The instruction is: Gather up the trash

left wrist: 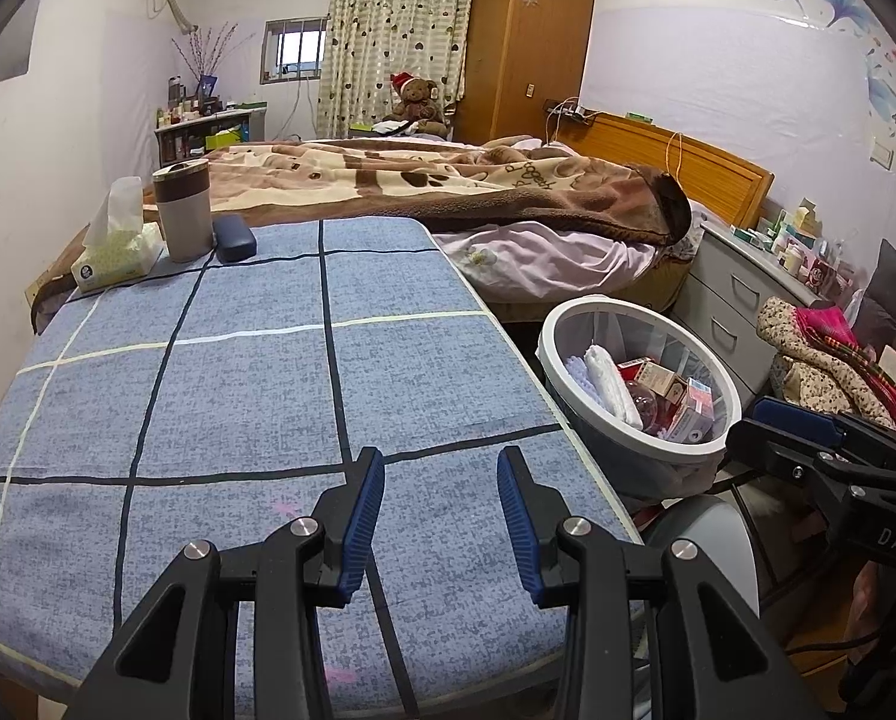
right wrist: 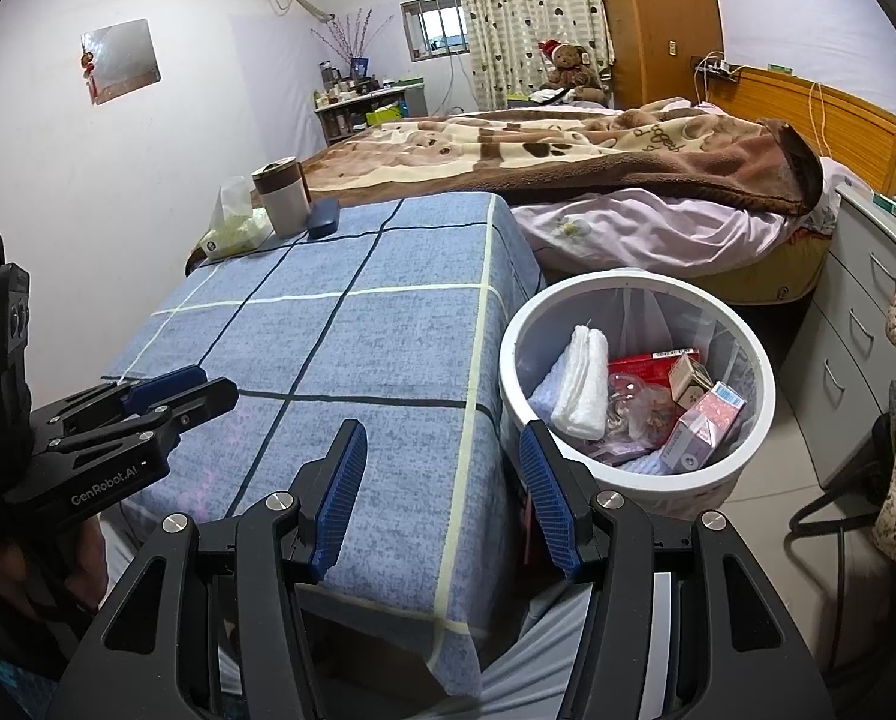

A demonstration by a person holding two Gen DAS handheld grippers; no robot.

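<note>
Left wrist view: waste bin (left wrist: 574, 420) rim hides trash at the bottom.

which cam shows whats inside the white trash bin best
The right wrist view: the round white plastic trash bin opens toward the camera, showing folded cloth and cartons. The left wrist view shows it smaller and more edge-on.

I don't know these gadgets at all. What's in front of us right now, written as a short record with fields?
Surface: table under a blue checked cloth
On its far end: tissue pack, lidded cup, dark blue case
Beside the table: white trash bin, holding a folded white cloth and small boxes
Left gripper: open, holding nothing
Right gripper: open, holding nothing
</note>
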